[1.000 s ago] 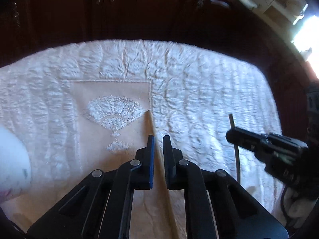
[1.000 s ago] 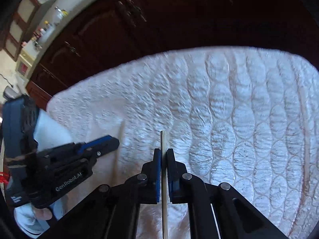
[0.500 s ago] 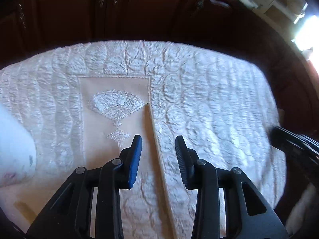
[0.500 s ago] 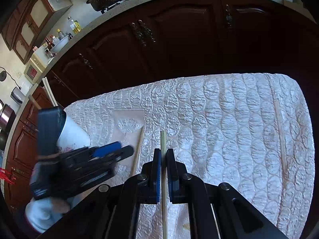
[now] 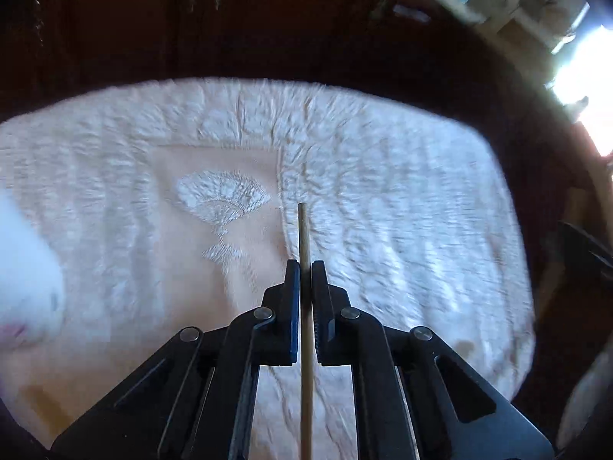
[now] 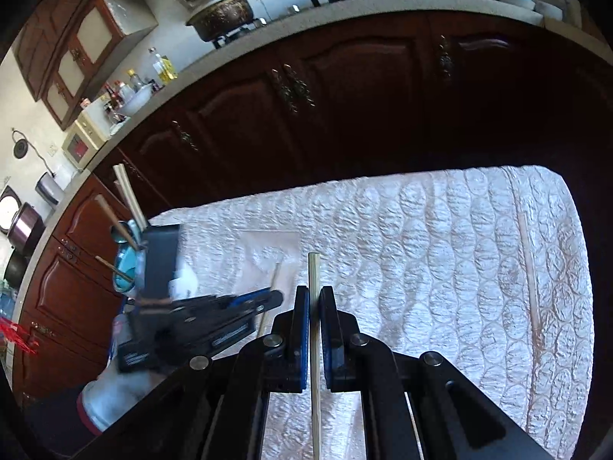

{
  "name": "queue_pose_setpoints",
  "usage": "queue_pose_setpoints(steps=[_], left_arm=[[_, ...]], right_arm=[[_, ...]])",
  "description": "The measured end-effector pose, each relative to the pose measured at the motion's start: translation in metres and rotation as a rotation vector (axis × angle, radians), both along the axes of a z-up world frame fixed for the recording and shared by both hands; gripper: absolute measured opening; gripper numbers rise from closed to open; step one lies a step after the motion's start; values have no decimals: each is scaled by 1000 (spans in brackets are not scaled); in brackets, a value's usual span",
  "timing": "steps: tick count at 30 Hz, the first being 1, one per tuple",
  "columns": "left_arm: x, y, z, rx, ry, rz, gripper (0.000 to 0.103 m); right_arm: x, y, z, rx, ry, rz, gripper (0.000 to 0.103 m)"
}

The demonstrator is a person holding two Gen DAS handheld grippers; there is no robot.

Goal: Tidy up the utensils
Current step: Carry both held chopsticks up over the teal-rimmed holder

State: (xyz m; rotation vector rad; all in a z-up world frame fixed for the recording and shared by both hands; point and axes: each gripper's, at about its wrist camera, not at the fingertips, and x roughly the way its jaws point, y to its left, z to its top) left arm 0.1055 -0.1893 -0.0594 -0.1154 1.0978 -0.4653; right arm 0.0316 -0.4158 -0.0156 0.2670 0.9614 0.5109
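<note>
My left gripper is shut on a wooden chopstick that points forward above the white quilted tablecloth. My right gripper is shut on a second pale chopstick, held higher over the table. In the right wrist view the left gripper shows at left with its chopstick. Behind it stands a blue holder with several chopsticks in it. Another chopstick lies on the cloth at right.
A white rounded object stands at the left of the cloth. Dark wooden cabinets line the far side, with pots on the counter above. The cloth has a beige embroidered panel.
The left gripper opened, then shut on the chopstick that lay on the cloth and lifted it. The right gripper rose and tilted back with its chopstick.
</note>
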Motion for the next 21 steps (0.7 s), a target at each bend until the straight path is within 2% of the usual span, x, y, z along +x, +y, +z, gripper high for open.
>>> queue_pose_setpoints(steps=[5,9,21], left_arm=[[-45,30,48,-41,-96,-12,4],[-61,55,75,-52,-142,13,4],[-99,106,111,-52,-245,79,4]], right_arm=[[-13,18,18,2,-34,33,5],[-24,35,34,4,-71,49,5],[-45,82,75,1,-150,131,5]])
